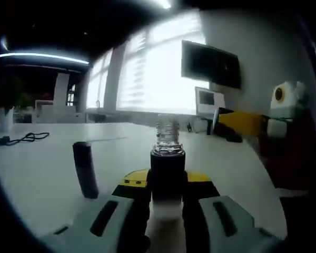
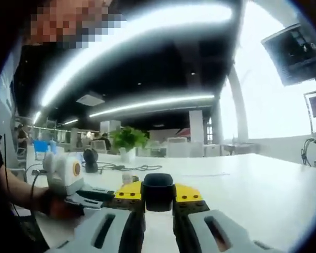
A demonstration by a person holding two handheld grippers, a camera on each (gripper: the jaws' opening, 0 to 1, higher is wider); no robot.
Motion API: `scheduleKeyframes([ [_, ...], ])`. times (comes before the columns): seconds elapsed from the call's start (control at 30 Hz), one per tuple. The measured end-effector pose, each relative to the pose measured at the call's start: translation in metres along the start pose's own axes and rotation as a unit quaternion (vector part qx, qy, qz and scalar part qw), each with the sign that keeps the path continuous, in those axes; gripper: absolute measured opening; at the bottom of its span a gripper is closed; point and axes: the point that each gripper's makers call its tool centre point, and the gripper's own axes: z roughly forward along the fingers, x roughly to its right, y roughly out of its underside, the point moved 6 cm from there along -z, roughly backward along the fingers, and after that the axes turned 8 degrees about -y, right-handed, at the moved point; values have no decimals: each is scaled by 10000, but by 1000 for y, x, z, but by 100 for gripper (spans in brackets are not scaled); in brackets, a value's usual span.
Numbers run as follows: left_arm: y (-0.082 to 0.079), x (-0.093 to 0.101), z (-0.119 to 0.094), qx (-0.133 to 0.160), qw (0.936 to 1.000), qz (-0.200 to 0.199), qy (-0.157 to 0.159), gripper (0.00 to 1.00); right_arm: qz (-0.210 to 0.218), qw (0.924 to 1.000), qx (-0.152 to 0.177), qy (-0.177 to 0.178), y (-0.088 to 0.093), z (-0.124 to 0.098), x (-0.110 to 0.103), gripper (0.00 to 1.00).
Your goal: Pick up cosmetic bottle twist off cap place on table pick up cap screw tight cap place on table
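Note:
My left gripper point(image 1: 167, 196) is shut on a dark cosmetic bottle point(image 1: 167, 167), which stands upright between the jaws. Its clear threaded neck point(image 1: 167, 133) is bare, with no cap on it. In the right gripper view, my right gripper point(image 2: 158, 204) is shut on the black cap point(image 2: 158, 191), held above the white table point(image 2: 253, 190). The left gripper point(image 2: 63, 174), in a person's hand, shows at the left of that view. The right gripper point(image 1: 282, 108) shows at the right edge of the left gripper view.
A tall dark cylinder point(image 1: 86, 169) stands on the white table point(image 1: 37, 174) left of the bottle. A black cable point(image 1: 18, 139) lies at the far left. A dark wall screen point(image 1: 210, 64) and a small monitor point(image 1: 208, 100) are behind. A potted plant point(image 2: 129, 141) and cables point(image 2: 118, 167) sit far off.

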Motion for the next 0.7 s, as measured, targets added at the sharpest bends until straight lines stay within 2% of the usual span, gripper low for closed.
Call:
scheduleKeyframes([
  [0.13,-2,-2,18,77,9999,8,-93,12,13,10000,-14,63,3,-1,5,13],
  [0.37,2,-6,43,96,9993,250,-278,12,106,9998,-5,146,4,-6,10,13],
  [0.57,4,-10,47,27,9988,293,-399,12,86,9998,5,186,3,-7,14,13],
  [0.7,5,-9,45,4,9993,175,-335,13,80,9998,10,207,3,-8,16,13],
])
